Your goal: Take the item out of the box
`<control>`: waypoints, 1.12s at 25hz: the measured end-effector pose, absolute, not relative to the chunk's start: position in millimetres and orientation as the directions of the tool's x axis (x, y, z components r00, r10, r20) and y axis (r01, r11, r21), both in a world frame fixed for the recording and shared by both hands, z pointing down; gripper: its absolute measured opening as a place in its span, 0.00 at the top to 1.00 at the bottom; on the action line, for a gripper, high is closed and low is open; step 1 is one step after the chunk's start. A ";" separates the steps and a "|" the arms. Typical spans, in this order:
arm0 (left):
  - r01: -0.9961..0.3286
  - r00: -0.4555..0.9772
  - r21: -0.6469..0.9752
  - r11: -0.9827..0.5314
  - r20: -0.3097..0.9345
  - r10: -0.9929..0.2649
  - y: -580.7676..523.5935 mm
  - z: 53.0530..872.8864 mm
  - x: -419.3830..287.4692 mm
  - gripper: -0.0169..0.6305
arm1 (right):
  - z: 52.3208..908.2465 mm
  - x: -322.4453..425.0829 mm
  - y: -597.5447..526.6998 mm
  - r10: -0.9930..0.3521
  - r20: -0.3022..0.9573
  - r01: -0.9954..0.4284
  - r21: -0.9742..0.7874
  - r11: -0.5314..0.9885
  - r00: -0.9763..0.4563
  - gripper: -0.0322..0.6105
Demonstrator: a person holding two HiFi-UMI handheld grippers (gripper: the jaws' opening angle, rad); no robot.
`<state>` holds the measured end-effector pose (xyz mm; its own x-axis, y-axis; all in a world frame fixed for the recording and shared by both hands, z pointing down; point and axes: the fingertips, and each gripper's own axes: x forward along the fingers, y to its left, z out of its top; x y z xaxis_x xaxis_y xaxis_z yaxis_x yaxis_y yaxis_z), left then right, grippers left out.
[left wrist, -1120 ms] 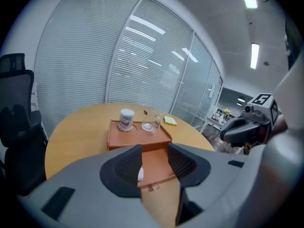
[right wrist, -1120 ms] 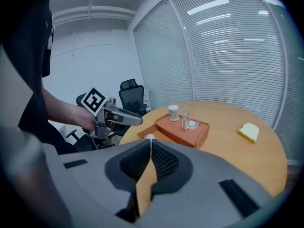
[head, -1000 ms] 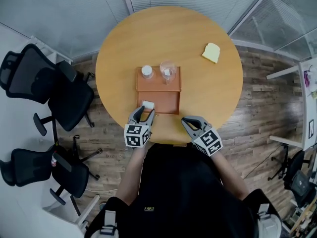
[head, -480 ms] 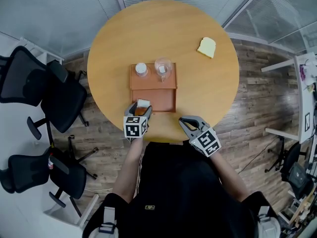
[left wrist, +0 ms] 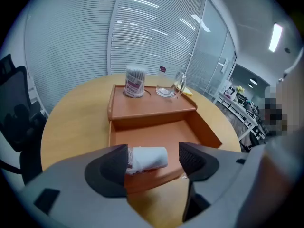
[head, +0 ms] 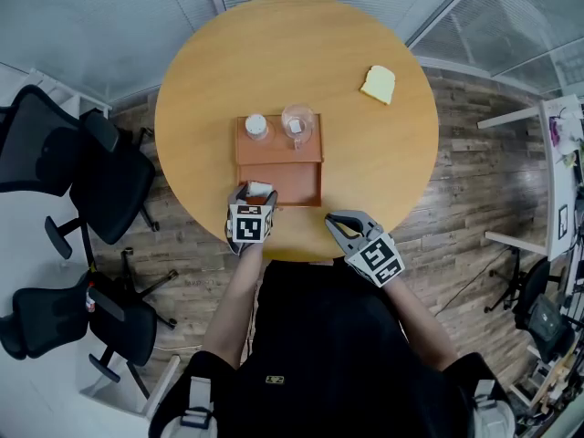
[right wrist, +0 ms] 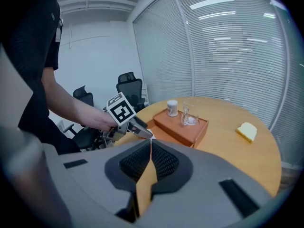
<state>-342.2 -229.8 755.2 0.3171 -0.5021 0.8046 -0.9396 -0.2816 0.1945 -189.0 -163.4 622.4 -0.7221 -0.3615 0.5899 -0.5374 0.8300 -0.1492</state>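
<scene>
An orange-brown open box (head: 301, 182) lies on the round wooden table (head: 365, 153). In the left gripper view a white rolled item (left wrist: 149, 157) rests on the box's front wall (left wrist: 156, 171). My left gripper (left wrist: 153, 158) straddles it with jaws opening. The roll lies against the left pad, and a clear gap separates it from the right pad. From the head view the left gripper (head: 255, 193) hangs over the box's near left corner, with the roll (head: 260, 188) peeking out. My right gripper (head: 334, 222) hovers at the table's near edge, jaws shut and empty (right wrist: 148, 161).
A jar of cotton swabs (head: 256, 127) and a clear glass (head: 297, 122) stand on the box's raised back shelf. A yellow sponge (head: 379, 84) lies at the table's far right. Black office chairs (head: 100, 176) stand left of the table.
The left gripper's jaws have spread apart around the white roll, which now rests at the box's front wall. The right gripper has hardly moved.
</scene>
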 end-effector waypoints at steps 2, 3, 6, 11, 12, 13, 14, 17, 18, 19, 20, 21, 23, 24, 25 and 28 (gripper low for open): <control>-0.939 0.314 0.189 -0.288 0.813 -0.490 -229.9 758.6 -341.5 0.47 | 623.3 -189.7 -163.0 -0.360 0.591 -0.537 -0.149 0.830 -0.721 0.94; -0.937 0.315 0.187 -0.294 0.817 -0.484 -229.9 759.7 -341.1 0.47 | 624.0 -190.3 -162.4 -0.359 0.592 -0.537 -0.151 0.830 -0.721 0.94; -0.933 0.311 0.170 -0.317 0.824 -0.473 -230.8 761.8 -340.3 0.47 | 626.3 -192.1 -160.5 -0.355 0.594 -0.535 -0.152 0.831 -0.722 0.94; -0.930 0.283 0.127 -0.344 0.846 -0.453 -233.8 763.9 -338.1 0.47 | 627.5 -191.7 -162.5 -0.355 0.594 -0.536 -0.156 0.830 -0.722 0.94; -0.931 0.273 0.116 -0.346 0.851 -0.449 -233.8 764.3 -337.9 0.47 | 627.4 -191.6 -162.4 -0.354 0.595 -0.535 -0.156 0.830 -0.722 0.94; -0.933 0.260 0.104 -0.344 0.856 -0.446 -233.5 765.3 -338.3 0.47 | 627.6 -191.9 -162.0 -0.353 0.595 -0.535 -0.158 0.830 -0.722 0.94; -0.937 0.243 0.089 -0.338 0.861 -0.446 -233.5 766.5 -339.4 0.47 | 628.2 -192.4 -161.6 -0.352 0.595 -0.535 -0.160 0.830 -0.723 0.94; -0.950 0.193 0.049 -0.309 0.870 -0.453 -234.1 769.1 -342.8 0.47 | 629.8 -193.8 -160.6 -0.352 0.593 -0.536 -0.163 0.829 -0.724 0.94; -0.953 0.184 0.045 -0.299 0.871 -0.455 -234.5 769.5 -343.0 0.47 | 629.6 -194.5 -160.8 -0.354 0.591 -0.536 -0.162 0.829 -0.725 0.94; -0.955 0.179 0.044 -0.292 0.872 -0.456 -234.8 769.8 -342.9 0.47 | 628.9 -195.1 -161.3 -0.357 0.588 -0.538 -0.161 0.828 -0.726 0.94; -0.956 0.176 0.043 -0.289 0.874 -0.452 -234.9 770.4 -342.4 0.47 | 628.2 -195.4 -162.0 -0.361 0.586 -0.540 -0.160 0.826 -0.726 0.94; -0.955 0.173 0.041 -0.292 0.879 -0.445 -234.6 771.4 -341.6 0.46 | 628.3 -195.0 -162.2 -0.362 0.586 -0.542 -0.161 0.825 -0.725 0.94; -0.951 0.163 0.028 -0.309 0.891 -0.423 -233.1 774.6 -339.4 0.44 | 628.9 -193.6 -162.7 -0.363 0.588 -0.545 -0.163 0.822 -0.723 0.94; -0.948 0.154 0.016 -0.319 0.897 -0.413 -232.4 776.3 -339.1 0.44 | 628.4 -193.7 -163.2 -0.364 0.586 -0.545 -0.163 0.823 -0.724 0.94; -0.946 0.142 0.002 -0.323 0.902 -0.409 -232.2 777.5 -339.6 0.44 | 628.2 -194.2 -163.1 -0.361 0.584 -0.541 -0.164 0.825 -0.727 0.94; -0.949 0.104 -0.033 -0.314 0.907 -0.409 -233.5 779.5 -342.5 0.45 | 633.1 -193.7 -160.9 -0.347 0.587 -0.533 -0.174 0.828 -0.732 0.94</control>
